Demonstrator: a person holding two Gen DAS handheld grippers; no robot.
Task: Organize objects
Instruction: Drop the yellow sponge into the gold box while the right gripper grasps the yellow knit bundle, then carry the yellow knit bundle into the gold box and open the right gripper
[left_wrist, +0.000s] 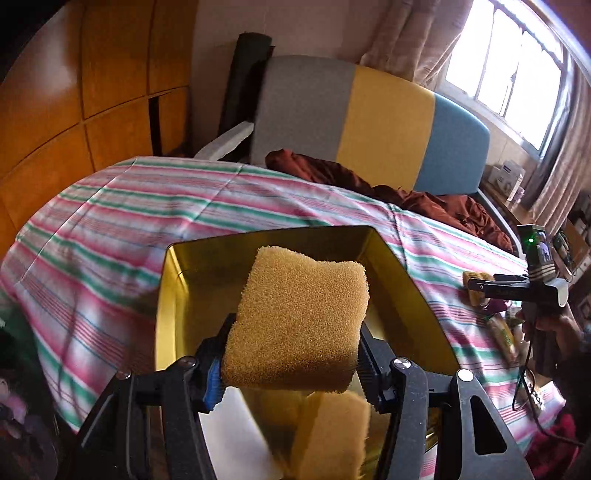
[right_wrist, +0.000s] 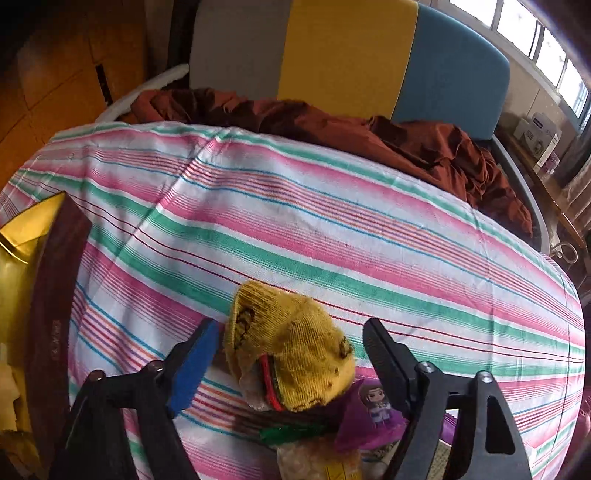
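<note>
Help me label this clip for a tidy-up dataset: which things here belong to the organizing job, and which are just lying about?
Part of the job:
- yellow sponge, clamped in the left gripper above the gold tin
- yellow sock and purple packet, between the open right gripper

Just lying about:
- striped bedsheet
- rust-red cloth
- tricolour headboard
- wooden wardrobe

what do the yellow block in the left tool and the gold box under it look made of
Yellow block: looks like open-cell foam sponge, matte, finely pitted all over.
Gold box: probably thin metal tin, glossy; its inner walls mirror the block.
</note>
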